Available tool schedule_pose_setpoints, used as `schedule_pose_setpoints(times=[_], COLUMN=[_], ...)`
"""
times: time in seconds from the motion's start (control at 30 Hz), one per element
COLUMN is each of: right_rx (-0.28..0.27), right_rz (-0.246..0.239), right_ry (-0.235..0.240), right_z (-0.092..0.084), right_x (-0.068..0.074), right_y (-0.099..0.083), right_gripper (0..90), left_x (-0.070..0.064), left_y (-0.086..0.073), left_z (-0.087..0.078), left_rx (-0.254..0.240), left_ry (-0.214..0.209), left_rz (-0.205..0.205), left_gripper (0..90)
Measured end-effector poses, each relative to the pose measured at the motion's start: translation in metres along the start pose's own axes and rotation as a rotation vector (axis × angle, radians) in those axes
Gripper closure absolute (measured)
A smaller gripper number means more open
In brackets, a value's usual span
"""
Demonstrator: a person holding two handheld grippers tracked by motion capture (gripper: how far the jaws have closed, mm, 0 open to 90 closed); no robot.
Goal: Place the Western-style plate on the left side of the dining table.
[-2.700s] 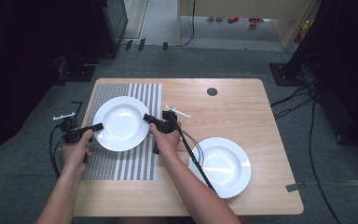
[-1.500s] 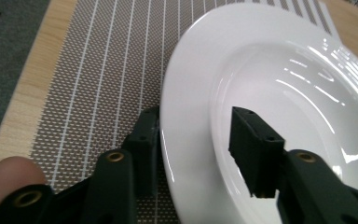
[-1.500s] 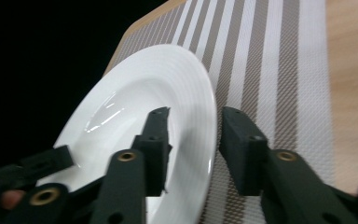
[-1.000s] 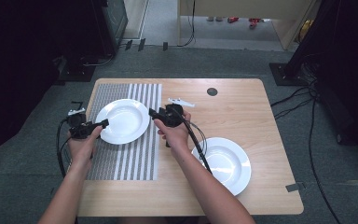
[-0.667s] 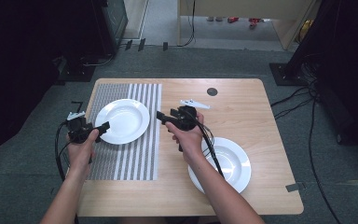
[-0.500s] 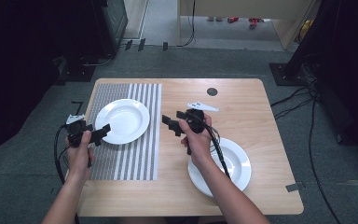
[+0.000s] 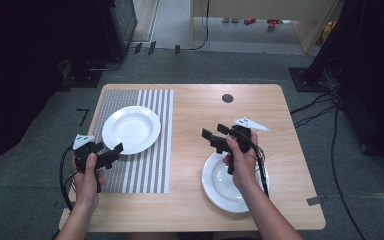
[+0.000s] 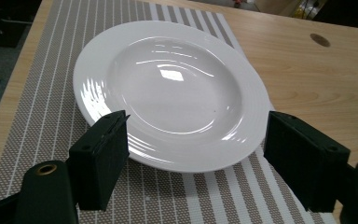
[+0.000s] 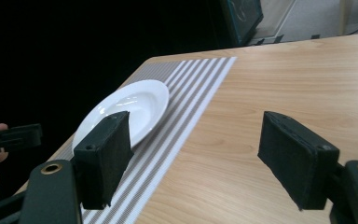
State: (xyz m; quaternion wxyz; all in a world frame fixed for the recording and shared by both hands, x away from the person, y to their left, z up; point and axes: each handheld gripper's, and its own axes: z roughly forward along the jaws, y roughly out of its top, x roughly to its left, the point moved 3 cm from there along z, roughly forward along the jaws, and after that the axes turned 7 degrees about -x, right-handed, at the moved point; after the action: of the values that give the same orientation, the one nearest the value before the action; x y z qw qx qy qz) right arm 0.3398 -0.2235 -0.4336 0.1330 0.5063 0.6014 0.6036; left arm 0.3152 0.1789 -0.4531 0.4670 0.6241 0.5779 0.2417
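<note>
The right hand covers the far rim of the near plate — and in the left gripper view the striped mat runs past the frame's edge.

**A pale wood worktop in a dim, cable-strewn room**

The worktop is light wood with rounded corners and a small dark round hole near its far edge. Grey carpet surrounds it. Black cabinets stand in shadow at far left, black cables trail across the floor at right, and a lighter wooden unit stands beyond.
</note>
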Motion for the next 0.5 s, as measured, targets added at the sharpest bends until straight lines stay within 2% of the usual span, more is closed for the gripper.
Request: schedule_pose_setpoints(times=[0.23,0.5], right_rx=[-0.013,-0.006], right_rz=[-0.011,-0.028], right_ry=[-0.043,-0.09], right_z=[-0.032,-0.062], right_x=[-0.022,-0.046], right_y=[-0.003,-0.012], right_gripper=[25.8,25.2], left_x=[-0.006,-0.003], left_y=[-0.012,-0.031], left_z=[-0.01,-0.023], left_rx=[-0.01,-0.005], left_ry=[0.007,0.001], left_rz=[0.011,0.001], left_gripper=[22.4,20.9])
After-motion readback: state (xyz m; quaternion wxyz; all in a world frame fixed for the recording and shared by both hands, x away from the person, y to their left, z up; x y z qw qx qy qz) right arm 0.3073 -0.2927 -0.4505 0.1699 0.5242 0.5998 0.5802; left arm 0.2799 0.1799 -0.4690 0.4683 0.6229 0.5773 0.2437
